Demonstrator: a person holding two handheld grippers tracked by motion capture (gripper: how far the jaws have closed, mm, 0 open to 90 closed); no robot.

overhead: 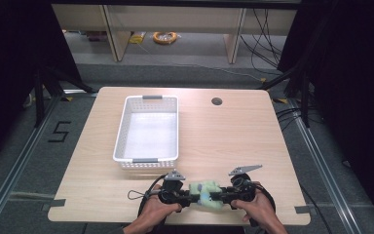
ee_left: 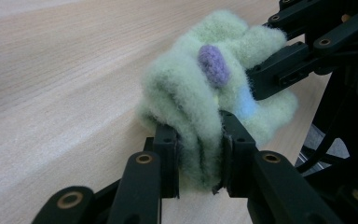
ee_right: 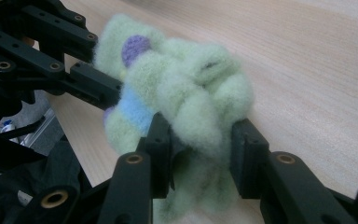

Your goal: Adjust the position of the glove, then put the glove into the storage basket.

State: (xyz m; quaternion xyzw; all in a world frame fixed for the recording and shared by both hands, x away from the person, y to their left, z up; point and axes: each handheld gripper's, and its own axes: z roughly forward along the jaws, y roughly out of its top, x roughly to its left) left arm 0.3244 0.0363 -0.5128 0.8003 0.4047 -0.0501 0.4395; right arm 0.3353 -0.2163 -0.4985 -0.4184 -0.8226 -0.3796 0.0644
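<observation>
Near the front edge of the wooden table (overhead: 233,131), a fuzzy pale-green sock (overhead: 205,193) with a purple spot and a light-blue patch hangs bunched between the two grippers, which face each other from either side. The left gripper (ee_left: 199,149) has its jaws drawn close together, pinching a thick fold of the sock's fleece between its pads; the fabric bulges out above and beyond them. The right gripper (ee_right: 200,140) clamps another bundle of the same sock, its jaws a little wider apart but pressed firmly into the fleece on both sides. From above, the sock sits squeezed between the two tools, just over the tabletop, with the person's left hand (overhead: 153,209) and right hand (overhead: 259,207) wrapped around the handles. A white slatted basket (overhead: 121,141) stands farther back on the table, well apart from the sock.
</observation>
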